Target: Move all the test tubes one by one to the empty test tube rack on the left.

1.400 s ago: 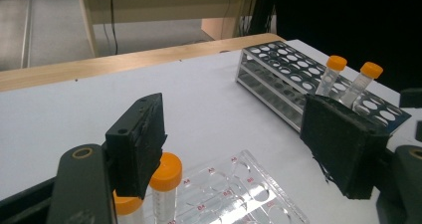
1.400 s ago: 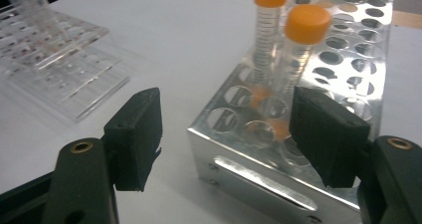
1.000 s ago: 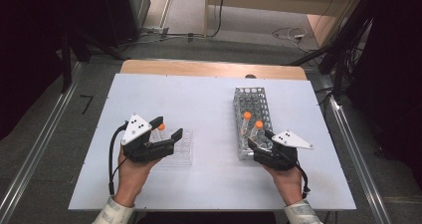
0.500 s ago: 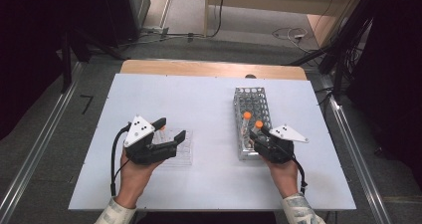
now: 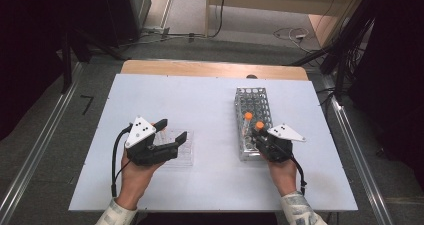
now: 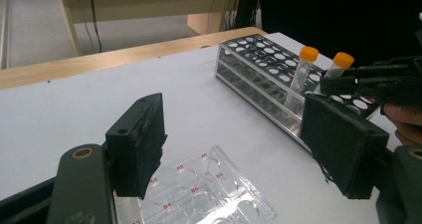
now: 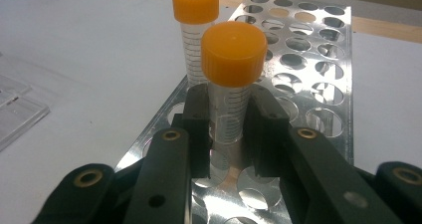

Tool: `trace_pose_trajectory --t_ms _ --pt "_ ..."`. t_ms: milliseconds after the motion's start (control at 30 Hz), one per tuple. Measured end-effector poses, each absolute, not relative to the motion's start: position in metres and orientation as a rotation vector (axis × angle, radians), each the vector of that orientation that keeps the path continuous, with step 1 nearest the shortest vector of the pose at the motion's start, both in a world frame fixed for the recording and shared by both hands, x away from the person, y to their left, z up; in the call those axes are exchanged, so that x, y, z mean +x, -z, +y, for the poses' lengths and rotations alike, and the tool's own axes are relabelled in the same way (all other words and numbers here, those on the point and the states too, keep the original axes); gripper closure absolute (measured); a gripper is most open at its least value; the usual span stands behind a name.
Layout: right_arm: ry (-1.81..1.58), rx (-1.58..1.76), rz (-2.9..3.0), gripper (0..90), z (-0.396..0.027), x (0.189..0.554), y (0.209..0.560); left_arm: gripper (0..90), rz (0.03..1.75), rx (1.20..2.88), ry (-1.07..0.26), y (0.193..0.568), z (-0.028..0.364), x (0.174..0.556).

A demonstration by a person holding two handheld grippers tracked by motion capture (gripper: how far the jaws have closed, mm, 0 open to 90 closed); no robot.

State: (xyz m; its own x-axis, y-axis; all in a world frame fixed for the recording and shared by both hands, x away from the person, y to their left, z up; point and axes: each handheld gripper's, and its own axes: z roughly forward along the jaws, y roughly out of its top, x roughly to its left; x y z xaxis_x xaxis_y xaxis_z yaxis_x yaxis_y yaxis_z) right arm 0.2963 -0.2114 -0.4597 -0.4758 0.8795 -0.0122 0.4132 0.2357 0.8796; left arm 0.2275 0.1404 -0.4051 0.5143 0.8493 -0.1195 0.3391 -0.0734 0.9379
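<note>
A metal tube rack (image 5: 252,97) stands right of centre with two orange-capped tubes in its near end. My right gripper (image 5: 260,140) has just been closing and is now shut on the nearer tube (image 7: 231,84), with both pads pressed against the clear body below the cap. The tube still stands in the rack (image 7: 308,64). The farther tube (image 7: 195,30) stands free just behind it. My left gripper (image 5: 172,130) hangs open over a clear well plate (image 5: 180,155), with nothing between its jaws. The left gripper view shows that plate (image 6: 209,189) below the wide-apart jaws.
The white table top (image 5: 200,100) has a wooden strip along its far edge. Most holes of the rack (image 6: 254,55) hold nothing. In the left gripper view, the right gripper (image 6: 373,79) reaches in at the tubes from the right.
The right gripper's jaws have closed around the nearer orange-capped tube. The left hand and gripper have stayed where they were.
</note>
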Motion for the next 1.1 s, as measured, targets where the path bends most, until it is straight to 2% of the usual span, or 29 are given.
trace_pose_trajectory --t_ms 733,1100 --pt "-1.339 1.064 1.919 71.3 -0.217 0.263 0.405 25.5 1.022 1.645 -0.571 0.404 0.141 0.225" --pt "-1.397 0.987 2.002 71.5 -0.2 0.245 0.398 25.5 1.016 1.646 -0.569 0.403 0.14 0.224"
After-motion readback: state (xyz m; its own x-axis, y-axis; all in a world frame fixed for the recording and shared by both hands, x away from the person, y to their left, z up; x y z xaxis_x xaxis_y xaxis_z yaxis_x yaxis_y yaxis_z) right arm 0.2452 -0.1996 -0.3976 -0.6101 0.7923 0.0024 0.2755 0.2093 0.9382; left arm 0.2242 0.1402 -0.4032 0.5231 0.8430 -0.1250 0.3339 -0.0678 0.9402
